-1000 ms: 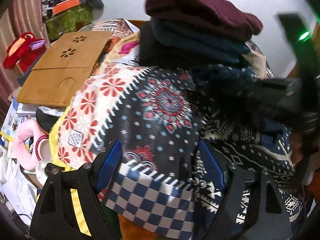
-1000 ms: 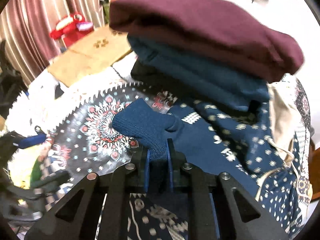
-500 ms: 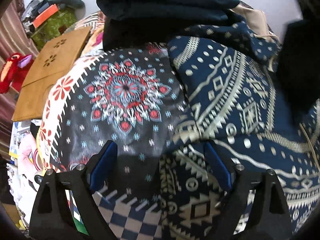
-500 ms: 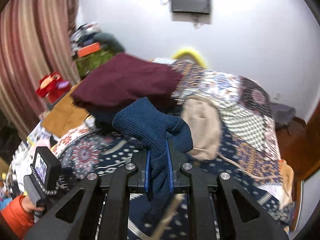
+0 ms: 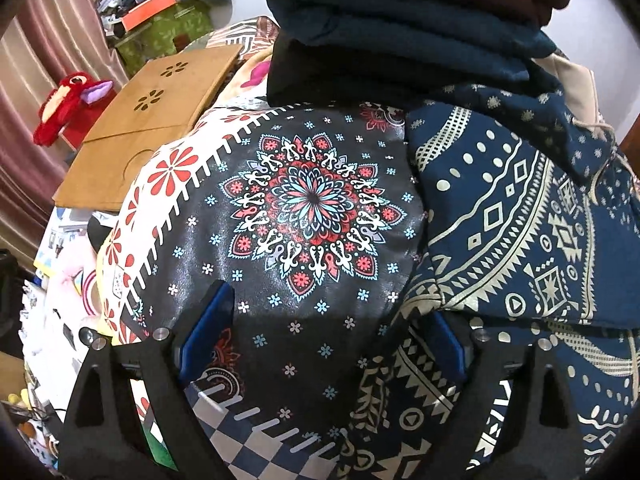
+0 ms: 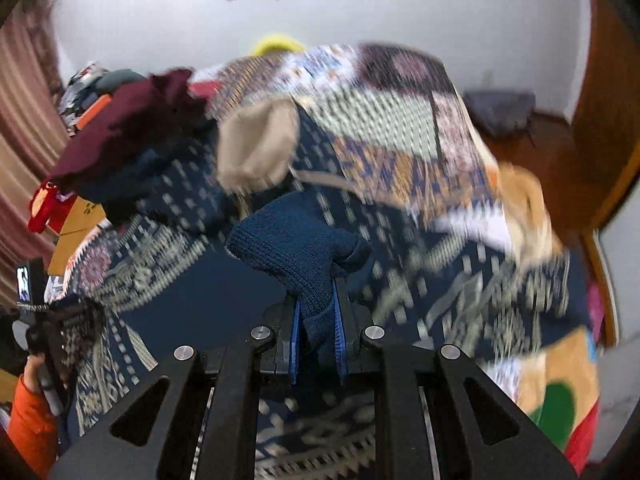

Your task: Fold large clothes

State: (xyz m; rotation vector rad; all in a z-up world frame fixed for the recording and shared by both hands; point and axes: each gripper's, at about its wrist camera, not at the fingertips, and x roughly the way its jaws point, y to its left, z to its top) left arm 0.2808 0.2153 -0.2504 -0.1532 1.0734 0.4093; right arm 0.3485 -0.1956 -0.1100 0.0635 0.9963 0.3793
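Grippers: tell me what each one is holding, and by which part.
The right gripper is shut on a navy knitted garment, pinching a bunched fold of its ribbed edge. The left gripper is open above the patterned bedspread, holding nothing.

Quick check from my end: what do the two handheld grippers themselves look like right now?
Both look alike. The left gripper and right gripper have matte black frames with triangular cut-outs, round silver bolt heads and blue pads lining the jaws. No cables or markings show. An orange sleeve is visible at the right wrist view's lower left.
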